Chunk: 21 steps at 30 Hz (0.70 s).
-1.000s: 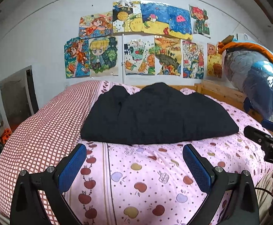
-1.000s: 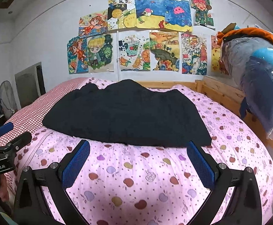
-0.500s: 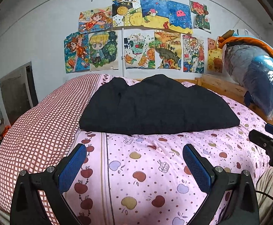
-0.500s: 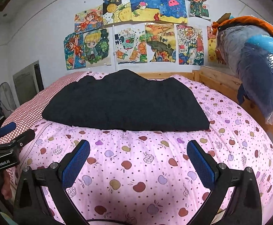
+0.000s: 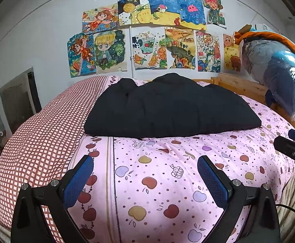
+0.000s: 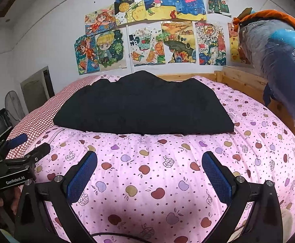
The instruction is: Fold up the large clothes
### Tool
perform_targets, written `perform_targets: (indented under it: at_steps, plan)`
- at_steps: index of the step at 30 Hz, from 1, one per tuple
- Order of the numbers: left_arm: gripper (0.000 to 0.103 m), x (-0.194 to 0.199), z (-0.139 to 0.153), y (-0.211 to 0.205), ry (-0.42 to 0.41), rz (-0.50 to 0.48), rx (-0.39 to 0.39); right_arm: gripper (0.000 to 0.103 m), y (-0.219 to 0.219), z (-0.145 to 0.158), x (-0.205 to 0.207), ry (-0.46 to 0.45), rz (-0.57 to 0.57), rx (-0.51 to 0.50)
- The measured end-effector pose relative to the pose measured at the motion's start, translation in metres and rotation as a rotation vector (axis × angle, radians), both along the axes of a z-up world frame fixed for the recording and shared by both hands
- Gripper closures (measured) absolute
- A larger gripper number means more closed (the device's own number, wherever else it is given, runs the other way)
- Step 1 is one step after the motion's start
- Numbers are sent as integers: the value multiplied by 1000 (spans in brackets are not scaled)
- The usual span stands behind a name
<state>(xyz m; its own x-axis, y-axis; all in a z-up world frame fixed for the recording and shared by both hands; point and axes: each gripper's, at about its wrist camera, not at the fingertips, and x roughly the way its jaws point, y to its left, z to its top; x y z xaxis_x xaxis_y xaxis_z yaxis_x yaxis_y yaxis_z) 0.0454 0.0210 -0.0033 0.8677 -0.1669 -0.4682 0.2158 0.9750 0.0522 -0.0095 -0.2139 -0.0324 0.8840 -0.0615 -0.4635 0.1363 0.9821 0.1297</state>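
- A black garment [image 5: 171,109] lies on a bed, on a pink quilt printed with apples [image 5: 167,172]. It sits toward the far end near the wall, already gathered into a broad, low bundle with a straight near edge.
- The left gripper [image 5: 145,174] hovers over bare quilt in front of the garment, jaws spread wide, holding nothing. It lines up roughly with the garment's left half.
- The right gripper [image 6: 149,170] also hangs above the quilt, jaws wide apart and empty, facing the garment's near edge from a little farther right.
- Neither gripper touches the cloth; both are well short of it.
- The step in hand looks like reaching in for the next fold. To do it well, each gripper should probably take one near corner, low and level, pinching all layers together so none slips.
- Lifting both corners evenly would likely keep the fold line straight; the thick fabric may bulge if carried over too quickly.
- Colourful drawings [image 6: 153,24] cover the wall behind the bed, and a plastic-wrapped bundle [image 5: 277,79] rests on the wooden bed rail [image 5: 240,87] at the right.
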Motion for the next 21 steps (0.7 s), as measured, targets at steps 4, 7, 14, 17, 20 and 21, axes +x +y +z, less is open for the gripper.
perform_targets:
  at_steps: [4, 7, 14, 17, 20, 21]
  plan:
    - [0, -1, 0, 0, -1, 0, 0, 2, 1, -3, 1, 7, -1, 4]
    - [0, -1, 0, -1, -2, -1, 1, 2, 0, -4, 2, 9, -6, 5]
    - [0, -3, 2, -2, -11, 0, 0, 2, 0, -5, 3, 10, -6, 4]
    - [0, -5, 3, -2, -20, -3, 1, 2, 0, -4, 3, 6, -5, 0]
    - [0, -7, 4, -4, -26, -5, 5, 2, 1, -3, 3, 1, -3, -5]
    - [0, -7, 5, -4, -28, -5, 5, 2, 1, -3, 3, -1, -3, -6]
